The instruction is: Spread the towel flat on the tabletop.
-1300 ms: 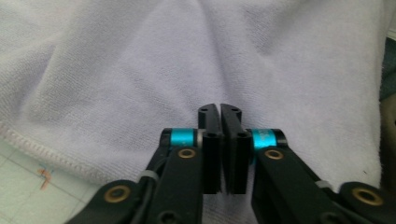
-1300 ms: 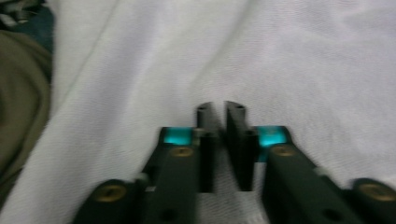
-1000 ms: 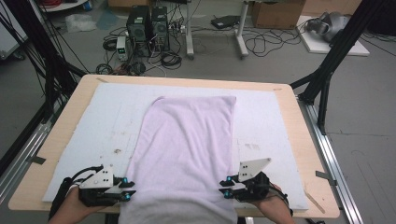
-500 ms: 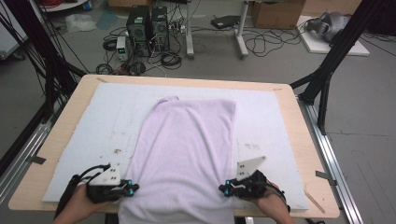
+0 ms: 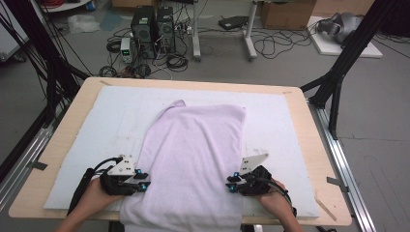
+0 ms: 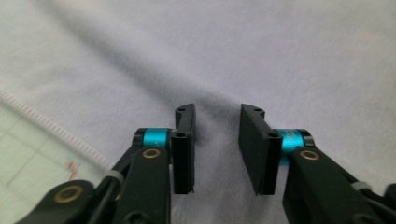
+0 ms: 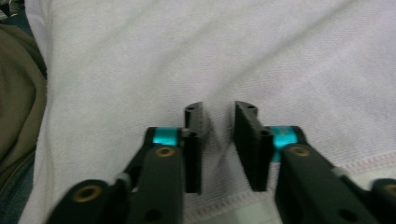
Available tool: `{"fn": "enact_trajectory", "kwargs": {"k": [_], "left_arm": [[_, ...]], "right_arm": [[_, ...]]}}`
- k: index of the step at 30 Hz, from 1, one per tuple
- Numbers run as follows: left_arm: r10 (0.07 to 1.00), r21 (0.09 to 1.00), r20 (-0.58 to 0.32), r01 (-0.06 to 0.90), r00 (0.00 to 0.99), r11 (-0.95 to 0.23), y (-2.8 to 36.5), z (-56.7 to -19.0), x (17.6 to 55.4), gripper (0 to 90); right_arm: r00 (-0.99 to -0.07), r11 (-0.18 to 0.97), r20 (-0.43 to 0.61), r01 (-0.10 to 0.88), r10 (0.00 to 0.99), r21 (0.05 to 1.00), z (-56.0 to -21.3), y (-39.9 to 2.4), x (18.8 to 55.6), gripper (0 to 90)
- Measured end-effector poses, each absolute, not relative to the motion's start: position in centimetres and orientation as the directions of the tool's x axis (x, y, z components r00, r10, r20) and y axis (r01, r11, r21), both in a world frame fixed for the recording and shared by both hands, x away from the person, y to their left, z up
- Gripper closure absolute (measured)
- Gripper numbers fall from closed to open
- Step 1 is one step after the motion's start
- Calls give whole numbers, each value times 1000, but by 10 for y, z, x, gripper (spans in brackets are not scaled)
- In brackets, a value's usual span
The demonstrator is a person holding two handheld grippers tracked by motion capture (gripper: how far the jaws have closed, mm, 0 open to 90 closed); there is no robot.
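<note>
My lilac towel [image 5: 196, 159] lies lengthwise on the white mat [image 5: 96, 135] of the counter [image 5: 67, 121], its near end hanging over the edge toward me. My left hand-held gripper [image 5: 145, 185] and right hand-held gripper [image 5: 229, 186] point inward at its long edges; each has just eased slightly, jaws narrowly parted around a pinched ridge of cloth. Whether the pads press, I cannot tell.
</note>
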State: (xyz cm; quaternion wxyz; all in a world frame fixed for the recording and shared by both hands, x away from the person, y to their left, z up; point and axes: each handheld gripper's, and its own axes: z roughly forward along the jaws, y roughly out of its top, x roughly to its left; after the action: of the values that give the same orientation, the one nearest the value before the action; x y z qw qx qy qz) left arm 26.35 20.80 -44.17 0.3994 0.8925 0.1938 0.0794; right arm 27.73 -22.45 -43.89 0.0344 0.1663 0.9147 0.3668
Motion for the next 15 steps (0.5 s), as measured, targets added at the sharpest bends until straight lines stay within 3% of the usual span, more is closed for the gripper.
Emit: {"fn": "enact_trajectory", "kwargs": {"k": [2, 6, 9, 12, 14, 15], "left_arm": [[410, 743, -14, 284, 912, -606, 210, -441, 261, 877], [402, 746, -32, 289, 915, -600, 224, -437, 244, 883], [363, 775, -39, 258, 931, -576, 232, -427, 219, 863], [386, 768, 3, 245, 923, -592, 231, -423, 222, 637], [419, 768, 10, 261, 908, -584, 224, -422, 238, 583], [427, 765, 21, 260, 904, -589, 221, -423, 245, 569]], "right_arm": [[-948, 669, 72, 270, 309, 692, -441, -225, 278, 864], [-959, 672, 103, 258, 263, 694, -438, -227, 271, 880], [-974, 619, 115, 214, 196, 756, -426, -233, 248, 864], [-963, 608, 83, 227, 255, 761, -420, -236, 247, 732], [-952, 619, 65, 245, 298, 746, -422, -231, 260, 652], [-948, 617, 70, 258, 311, 744, -424, -229, 266, 654]]}}
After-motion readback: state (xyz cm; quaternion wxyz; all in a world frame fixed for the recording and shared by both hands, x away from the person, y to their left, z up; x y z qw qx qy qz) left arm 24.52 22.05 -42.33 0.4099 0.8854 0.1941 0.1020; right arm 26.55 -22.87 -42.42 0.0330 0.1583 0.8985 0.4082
